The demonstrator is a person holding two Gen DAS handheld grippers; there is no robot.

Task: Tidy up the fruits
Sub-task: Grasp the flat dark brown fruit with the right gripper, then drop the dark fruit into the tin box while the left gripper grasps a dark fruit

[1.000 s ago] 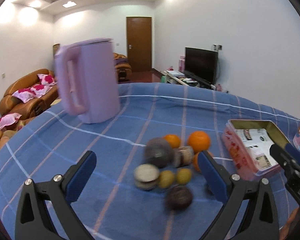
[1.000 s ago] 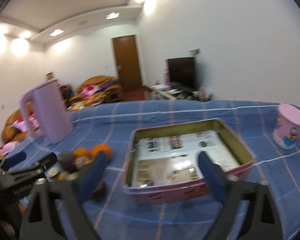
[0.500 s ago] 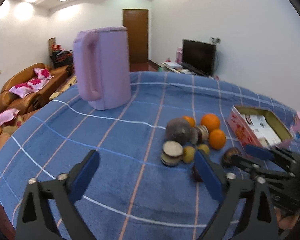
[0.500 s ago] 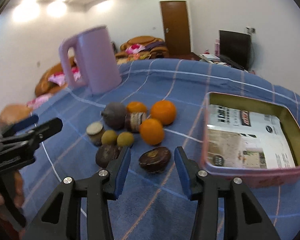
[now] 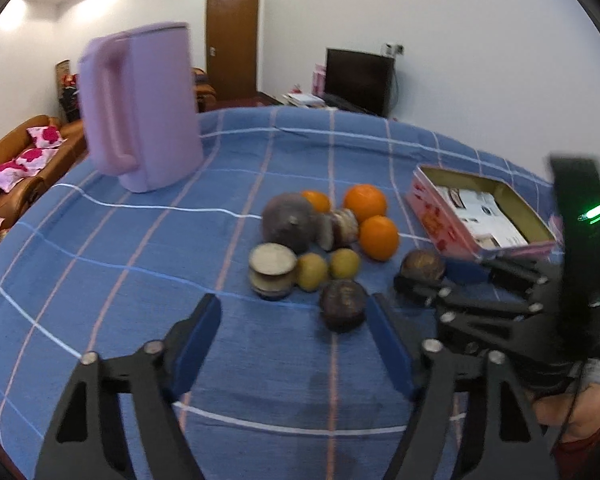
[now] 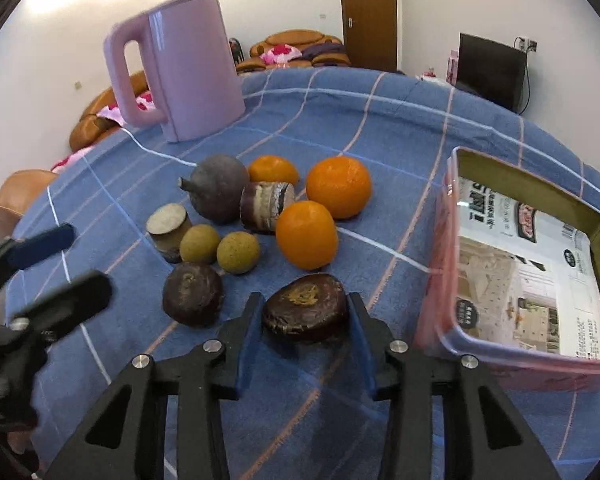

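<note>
- Right gripper (image 6: 305, 320) clamps a dark brown flattened fruit (image 6: 306, 307) on the blue checked tablecloth (image 6: 380, 128), beside the pink rectangular tin (image 6: 440, 280).
- Left gripper (image 5: 296, 332) gapes wide, holding nothing.

The tablecloth (image 6: 380, 128) is woven blue cloth with a soft, matt nap. The pink jug (image 6: 188, 68) looks like smooth matt plastic. The 3 oranges (image 6: 338, 186) have a finely pebbled, slightly shiny peel. The dark brown fruit (image 6: 306, 312) is glossy with a rough tan patch. The tin (image 6: 484, 352) has dull gold metal inner walls and a printed paper lining.
</note>
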